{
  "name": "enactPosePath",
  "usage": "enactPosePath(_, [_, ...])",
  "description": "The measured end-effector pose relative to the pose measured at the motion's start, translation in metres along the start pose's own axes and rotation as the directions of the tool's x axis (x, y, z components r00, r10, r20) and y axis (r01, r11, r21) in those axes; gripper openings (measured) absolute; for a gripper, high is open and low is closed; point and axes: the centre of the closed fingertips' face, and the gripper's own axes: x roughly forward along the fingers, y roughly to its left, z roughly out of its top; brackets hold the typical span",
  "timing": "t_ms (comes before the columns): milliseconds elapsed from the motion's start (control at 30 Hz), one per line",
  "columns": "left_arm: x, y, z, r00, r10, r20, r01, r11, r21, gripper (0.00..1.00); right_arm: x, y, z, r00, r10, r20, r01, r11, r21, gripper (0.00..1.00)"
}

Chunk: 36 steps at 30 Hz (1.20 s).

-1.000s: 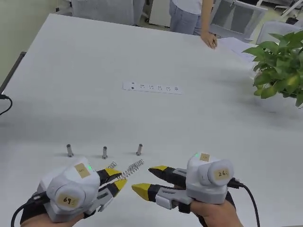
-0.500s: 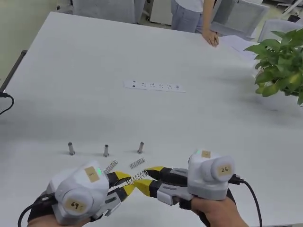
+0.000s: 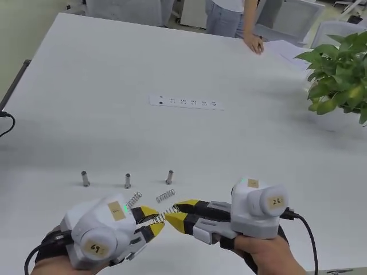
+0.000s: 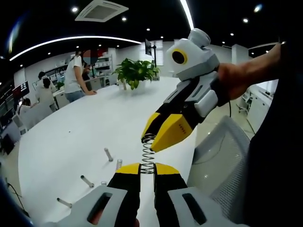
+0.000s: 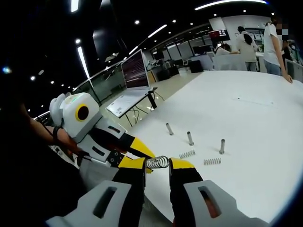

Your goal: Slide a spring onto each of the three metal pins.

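Three short metal pins (image 3: pixel 85 179) (image 3: pixel 127 181) (image 3: pixel 169 177) stand in a row on the white table; in the right gripper view they are bare pins (image 5: pixel 169 128) (image 5: pixel 190 138) (image 5: pixel 221 146). Two loose springs (image 3: pixel 133 199) (image 3: pixel 166 195) lie just in front of them. A third spring (image 3: pixel 162 216) is held in the air between both grippers. My left gripper (image 3: pixel 152 219) is shut on one end of that spring (image 4: pixel 148 153). My right gripper (image 3: pixel 175 213) meets it tip to tip, its jaws shut on the other end of the spring (image 5: pixel 157 162).
A white power strip (image 3: pixel 183 103) lies mid-table. A potted plant (image 3: pixel 338 60) stands at the far right. A person's hand (image 3: pixel 254 44) rests on the far edge beside some papers. A black cable (image 3: pixel 6 123) crosses the left edge.
The grippers have come together. My right gripper was open and apart from the spring a second ago; now its jaws have closed on the free end. The left gripper kept hold.
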Motion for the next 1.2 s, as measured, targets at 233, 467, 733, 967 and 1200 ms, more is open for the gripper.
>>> enactPosePath(233, [0.005,-0.002,-0.002,0.9998,-0.012,-0.017,0.013,0.999,0.033,0.02,-0.002,0.008,0.004,0.9996,0.018,-0.024,-0.019,0.999,-0.045,0.16])
enactPosePath(467, [0.010,-0.004,0.002,0.9996,-0.025,-0.010,0.026,0.999,0.042,0.02,-0.002,0.015,0.008,0.9975,0.030,-0.064,-0.037,0.993,-0.114,0.16])
enactPosePath(733, [0.011,-0.007,0.008,0.9991,-0.043,0.006,0.042,0.998,0.043,0.02,-0.009,0.008,0.000,0.9805,0.018,-0.196,-0.070,0.963,-0.262,0.17])
enactPosePath(967, [0.013,-0.014,0.013,0.9974,-0.071,0.013,0.070,0.996,0.064,0.02,-0.014,0.003,-0.001,0.9594,0.009,-0.282,-0.115,0.925,-0.361,0.19])
enactPosePath(1200, [0.015,-0.018,0.018,0.9958,-0.089,0.022,0.088,0.993,0.076,0.02,-0.016,0.004,-0.004,0.9388,0.005,-0.344,-0.165,0.884,-0.436,0.19])
